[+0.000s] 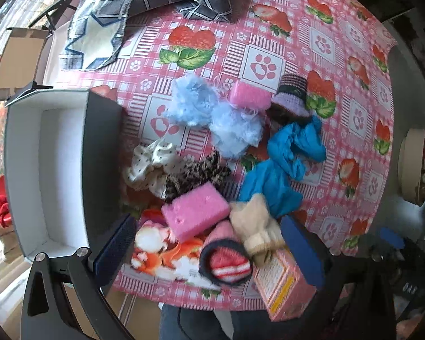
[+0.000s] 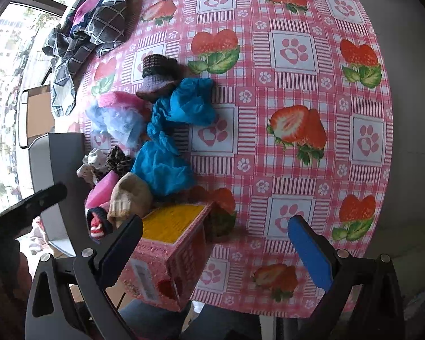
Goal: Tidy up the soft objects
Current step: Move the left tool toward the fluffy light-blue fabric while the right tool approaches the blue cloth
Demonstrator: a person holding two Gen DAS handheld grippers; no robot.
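Pink sponge atop pile | grey box beside | contact unclear

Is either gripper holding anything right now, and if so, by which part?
Nothing is held. The left gripper and right gripper are both open above the table, no pad pressing anything.

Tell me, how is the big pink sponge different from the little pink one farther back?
The near pink sponge looks bigger and lies tilted on top of the pile by the socks; the far pink sponge looks smaller and sits beside the fluffy light-blue cloth. Holes show in the near one's face; the far one is too blurred to tell. Both are pink, blocky and untouched by either gripper.
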